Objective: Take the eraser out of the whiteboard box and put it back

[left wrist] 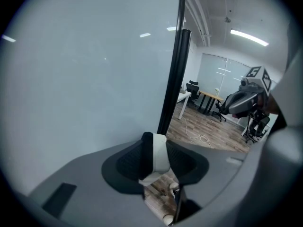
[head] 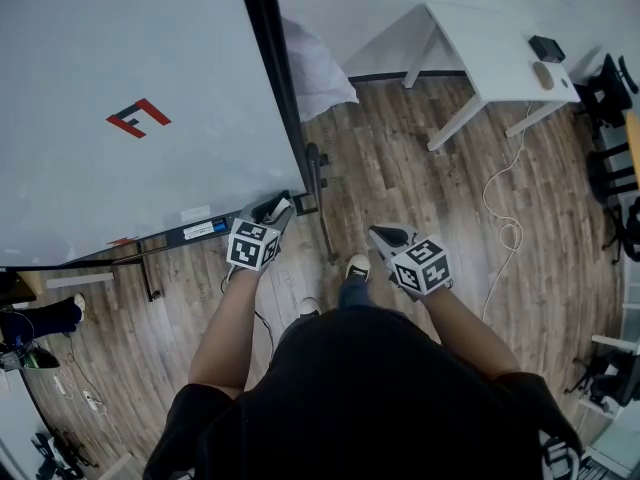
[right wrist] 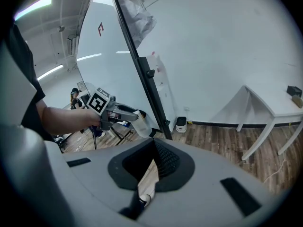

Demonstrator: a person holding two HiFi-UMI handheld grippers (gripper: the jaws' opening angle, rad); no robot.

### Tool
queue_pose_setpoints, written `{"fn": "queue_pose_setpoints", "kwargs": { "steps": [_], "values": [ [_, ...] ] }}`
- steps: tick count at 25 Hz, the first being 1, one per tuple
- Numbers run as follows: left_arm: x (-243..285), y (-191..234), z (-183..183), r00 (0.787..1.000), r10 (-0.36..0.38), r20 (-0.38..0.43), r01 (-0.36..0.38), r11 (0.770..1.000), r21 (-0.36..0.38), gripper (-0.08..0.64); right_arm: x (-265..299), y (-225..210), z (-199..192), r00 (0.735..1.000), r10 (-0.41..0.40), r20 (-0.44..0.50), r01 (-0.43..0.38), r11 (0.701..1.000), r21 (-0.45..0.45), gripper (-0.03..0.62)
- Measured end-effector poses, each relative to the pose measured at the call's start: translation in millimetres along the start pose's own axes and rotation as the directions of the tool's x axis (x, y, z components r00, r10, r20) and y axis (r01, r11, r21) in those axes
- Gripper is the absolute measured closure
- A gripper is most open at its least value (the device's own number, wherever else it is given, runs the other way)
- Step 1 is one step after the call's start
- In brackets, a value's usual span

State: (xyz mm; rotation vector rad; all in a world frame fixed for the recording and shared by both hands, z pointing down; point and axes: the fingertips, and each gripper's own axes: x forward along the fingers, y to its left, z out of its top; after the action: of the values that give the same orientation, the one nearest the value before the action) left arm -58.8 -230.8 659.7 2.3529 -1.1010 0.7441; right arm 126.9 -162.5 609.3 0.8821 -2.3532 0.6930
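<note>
My left gripper (head: 277, 208) is shut on the eraser (head: 285, 205), a white block with a dark side. It hangs just off the lower right corner of the whiteboard (head: 120, 88), beside the dark tray (head: 200, 231) along the board's bottom edge. In the left gripper view the eraser (left wrist: 159, 154) stands upright between the pads, with the board (left wrist: 85, 70) close on the left. My right gripper (head: 385, 236) hangs over the floor to the right, its jaw tips together and nothing in them. The right gripper view shows the left gripper (right wrist: 122, 111) holding the eraser (right wrist: 143, 123).
The board's black frame and stand leg (head: 322, 213) run down beside the left gripper. A white cloth (head: 315, 68) lies behind the board. A white table (head: 500, 58) stands at the back right, with a cable (head: 505, 218) on the wooden floor and office chairs (head: 610, 168) at the right edge.
</note>
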Motion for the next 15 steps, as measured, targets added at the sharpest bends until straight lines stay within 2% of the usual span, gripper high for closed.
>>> {"fn": "queue_pose_setpoints", "kwargs": {
  "steps": [7, 15],
  "values": [
    [10.7, 5.7, -13.4, 0.999, 0.009, -0.030, -0.009, 1.000, 0.008, 0.403, 5.0, -1.5, -2.7, 1.000, 0.004, -0.019, -0.004, 1.000, -0.004, 0.598],
    [18.1, 6.3, -10.9, 1.000, -0.003, -0.024, 0.003, 1.000, 0.011, 0.403, 9.6, -3.0, -3.2, 1.000, 0.006, -0.029, -0.006, 1.000, -0.001, 0.598]
  ]
}}
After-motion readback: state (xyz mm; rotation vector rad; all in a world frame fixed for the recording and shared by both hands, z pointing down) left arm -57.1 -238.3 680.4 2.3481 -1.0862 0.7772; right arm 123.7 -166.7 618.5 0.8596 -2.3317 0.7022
